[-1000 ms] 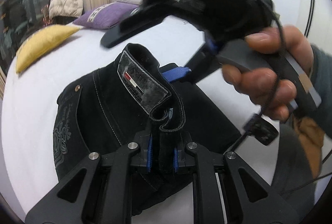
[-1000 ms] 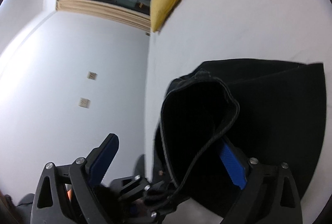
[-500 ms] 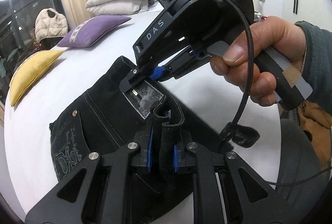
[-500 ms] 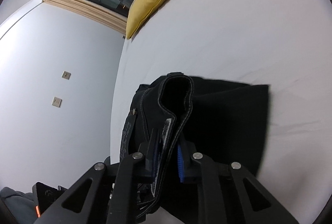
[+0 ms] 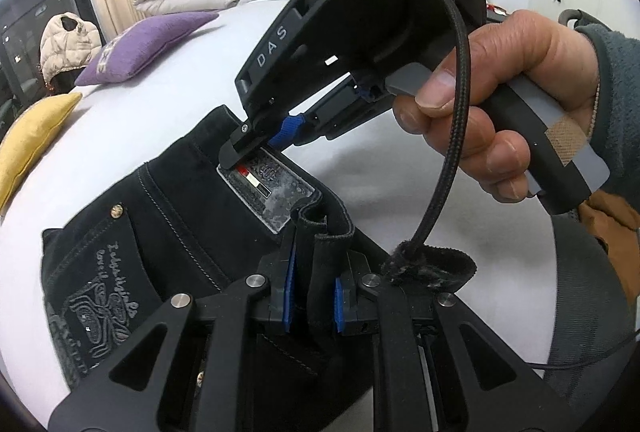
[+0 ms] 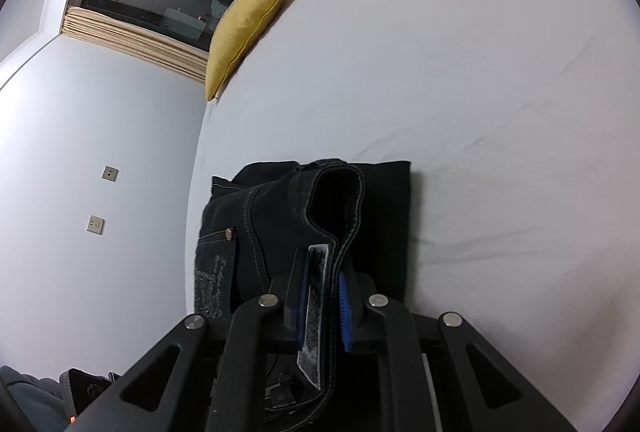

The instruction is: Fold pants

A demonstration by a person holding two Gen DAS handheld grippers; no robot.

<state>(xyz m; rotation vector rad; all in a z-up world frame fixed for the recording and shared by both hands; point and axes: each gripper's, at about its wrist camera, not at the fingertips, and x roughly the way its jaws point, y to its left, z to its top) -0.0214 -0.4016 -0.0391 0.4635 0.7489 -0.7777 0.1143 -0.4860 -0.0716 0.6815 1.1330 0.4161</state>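
While the black jeans (image 5: 168, 232) lay partly folded on the white bed (image 6: 480, 92), the left hand-held gripper (image 5: 312, 292) was clamped on the raised waistband beside the leather brand patch (image 5: 266, 188). The right hand-held gripper (image 6: 322, 308), held by a hand (image 5: 496, 104), was pinched on the same waistband at the patch, near a yellow cushion (image 6: 244, 28).
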